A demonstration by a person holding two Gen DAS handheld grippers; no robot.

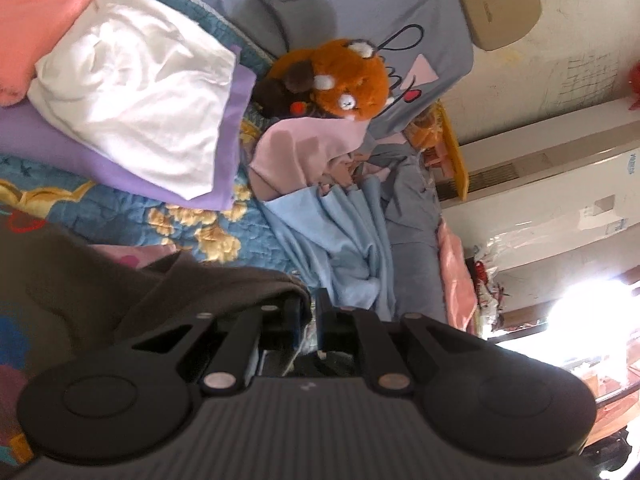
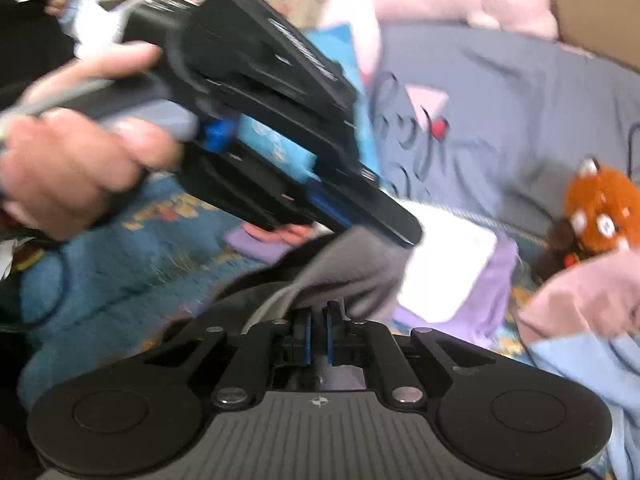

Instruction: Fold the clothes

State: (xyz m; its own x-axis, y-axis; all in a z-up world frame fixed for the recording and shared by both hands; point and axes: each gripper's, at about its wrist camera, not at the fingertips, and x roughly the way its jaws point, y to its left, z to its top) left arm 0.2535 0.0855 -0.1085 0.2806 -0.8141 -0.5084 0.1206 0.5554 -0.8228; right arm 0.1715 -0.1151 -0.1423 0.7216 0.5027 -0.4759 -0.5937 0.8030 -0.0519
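A dark grey-brown garment [image 1: 168, 292] hangs from my left gripper [image 1: 310, 306], whose jaws are closed on its edge. In the right wrist view the same garment [image 2: 352, 264] runs into my right gripper [image 2: 319, 320], also closed on it. The left gripper's body [image 2: 260, 120] and the hand holding it cross the right wrist view just above the cloth. A folded white garment [image 1: 136, 80] lies on a folded purple one [image 1: 236, 120] on the bed.
The bed has a blue floral quilt [image 1: 132, 216]. A loose pile of pink and light blue clothes [image 1: 340, 232] lies beside an orange plush toy [image 1: 344, 80]. A grey-blue pillow [image 2: 520, 120] is behind. A pink cloth [image 1: 36, 20] sits at the corner.
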